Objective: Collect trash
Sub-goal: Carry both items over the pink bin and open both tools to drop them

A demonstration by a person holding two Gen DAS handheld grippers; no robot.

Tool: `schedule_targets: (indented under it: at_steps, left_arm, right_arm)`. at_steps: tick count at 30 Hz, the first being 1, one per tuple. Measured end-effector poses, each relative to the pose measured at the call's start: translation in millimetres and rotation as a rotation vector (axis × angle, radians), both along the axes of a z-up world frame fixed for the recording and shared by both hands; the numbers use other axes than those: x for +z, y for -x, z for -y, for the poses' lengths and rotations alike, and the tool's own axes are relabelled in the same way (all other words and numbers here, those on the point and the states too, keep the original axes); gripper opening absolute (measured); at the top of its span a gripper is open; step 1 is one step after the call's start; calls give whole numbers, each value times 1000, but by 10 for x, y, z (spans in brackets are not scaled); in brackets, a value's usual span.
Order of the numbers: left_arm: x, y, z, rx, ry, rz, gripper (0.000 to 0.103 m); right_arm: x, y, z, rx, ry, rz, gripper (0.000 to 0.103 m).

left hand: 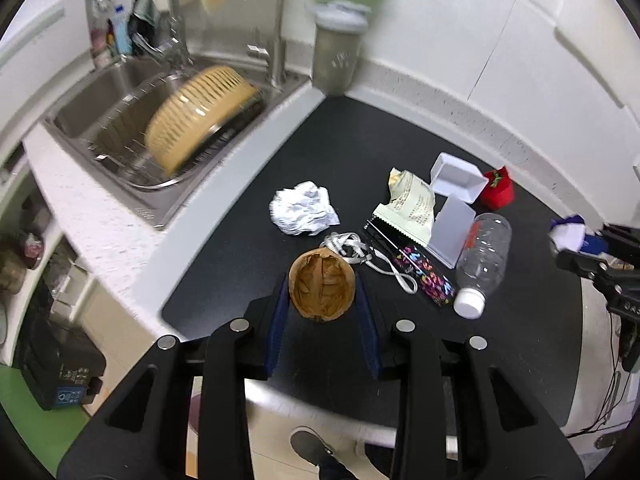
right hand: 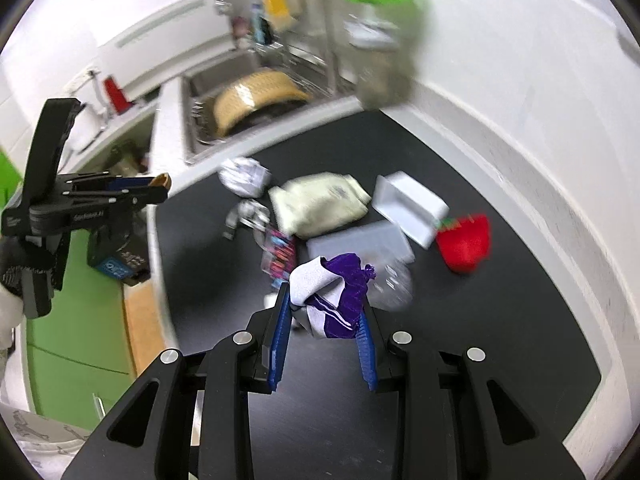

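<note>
Partly blurred purple cloth (right hand: 344, 292), clear bottle (right hand: 390, 286) smeared behind

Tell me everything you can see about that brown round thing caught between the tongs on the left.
The brown shell looks like a crumpled paper cup or a husk, tan and wrinkled, with creased folds across the face turned to the camera. It is roundish and dented, not crisp. The left tongs pinch it from both sides with their blue pads, holding it above the black mat, apart from the other litter. The right-hand view shows only its tan edge poking out.
</note>
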State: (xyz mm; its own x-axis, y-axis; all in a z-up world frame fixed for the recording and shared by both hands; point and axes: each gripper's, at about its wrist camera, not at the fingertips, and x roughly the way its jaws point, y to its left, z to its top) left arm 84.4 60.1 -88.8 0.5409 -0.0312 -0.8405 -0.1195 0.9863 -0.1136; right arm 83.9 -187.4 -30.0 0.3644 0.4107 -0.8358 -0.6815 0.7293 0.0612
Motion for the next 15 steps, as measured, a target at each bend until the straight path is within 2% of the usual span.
schedule_targets:
  at_steps: [5, 7, 11, 15]
  left_arm:
    - [218, 539, -209, 71, -29, 35, 33]
    - [236, 842, -368, 129, -40, 35, 33]
    - [172, 1390, -670, 242, -52, 25, 33]
    - [-37, 1992, -1013, 378, -34, -6, 33]
  right_arm:
    - [152, 287, -541, 146, -34, 35, 29]
    - [150, 433, -809, 214, -47, 37, 29]
    - [50, 774, -1404, 362, -59, 14, 29]
    - [-137, 1126, -1993, 500, -71, -32, 29]
